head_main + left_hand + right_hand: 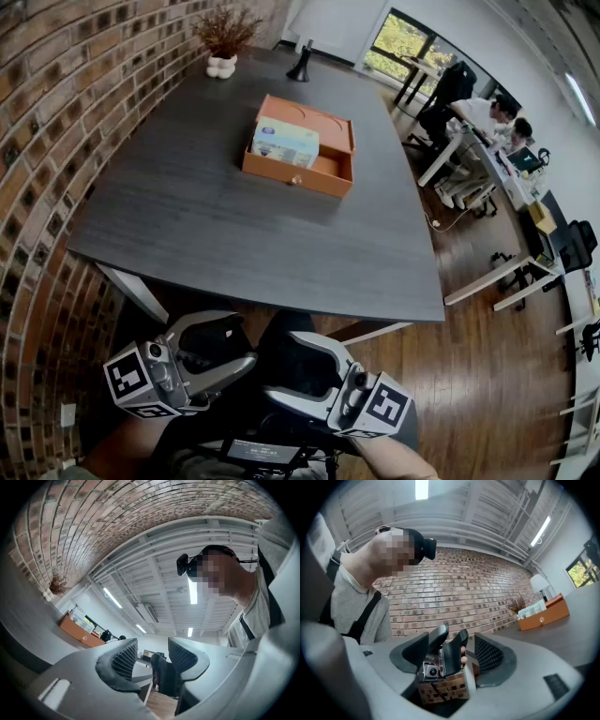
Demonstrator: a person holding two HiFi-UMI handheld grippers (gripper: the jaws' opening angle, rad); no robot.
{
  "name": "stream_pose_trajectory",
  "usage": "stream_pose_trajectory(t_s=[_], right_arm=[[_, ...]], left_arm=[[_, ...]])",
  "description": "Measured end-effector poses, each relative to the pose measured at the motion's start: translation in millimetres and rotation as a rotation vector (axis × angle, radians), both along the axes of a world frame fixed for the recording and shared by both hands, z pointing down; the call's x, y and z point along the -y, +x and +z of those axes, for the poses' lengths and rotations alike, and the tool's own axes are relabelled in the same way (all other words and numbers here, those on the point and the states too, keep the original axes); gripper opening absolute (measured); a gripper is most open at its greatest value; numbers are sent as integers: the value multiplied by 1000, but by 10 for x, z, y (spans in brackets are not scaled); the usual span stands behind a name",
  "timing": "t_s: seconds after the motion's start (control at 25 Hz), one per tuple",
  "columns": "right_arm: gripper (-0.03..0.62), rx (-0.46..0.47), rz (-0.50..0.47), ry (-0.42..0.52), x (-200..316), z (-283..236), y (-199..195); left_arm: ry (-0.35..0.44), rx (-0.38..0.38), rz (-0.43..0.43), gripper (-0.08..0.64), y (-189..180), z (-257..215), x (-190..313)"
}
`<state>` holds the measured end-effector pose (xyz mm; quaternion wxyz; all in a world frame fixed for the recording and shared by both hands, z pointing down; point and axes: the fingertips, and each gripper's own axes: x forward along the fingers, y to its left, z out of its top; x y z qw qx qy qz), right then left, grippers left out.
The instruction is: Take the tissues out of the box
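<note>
Head view: the tissue pack (pixel 284 142) sits inside the orange box (pixel 292 174) in the middle of the desk (pixel 187 225), untouched. I hold the left claw (pixel 239 342) and right claw (pixel 281 370) low by my body, well short of the desk.

Left gripper view: the left claw (pixel 152 656) is released, narrowly parted and empty.

Right gripper view: the right claw (pixel 452 651) is released and empty, and the orange box (pixel 543 616) lies well off.

I judge 0 steps done; reaching, grasping and lifting all remain.

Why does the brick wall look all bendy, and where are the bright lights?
Head view: the wide lens bows the brick wall and the table edges. Left gripper view: the strip lights glare white and the corners go black. Right gripper view: the wall curves too, under one bright ceiling light.
</note>
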<state>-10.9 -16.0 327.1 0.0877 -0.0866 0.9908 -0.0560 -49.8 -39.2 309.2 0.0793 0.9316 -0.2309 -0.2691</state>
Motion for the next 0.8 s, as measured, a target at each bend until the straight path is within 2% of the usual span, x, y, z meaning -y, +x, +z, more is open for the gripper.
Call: stream_pose_trajectory(t_s=[0.8], right_arm=[[319,-2,-1,-4,0,-8,0]], left_arm=[[-4,4,3,193,18,5,-5]])
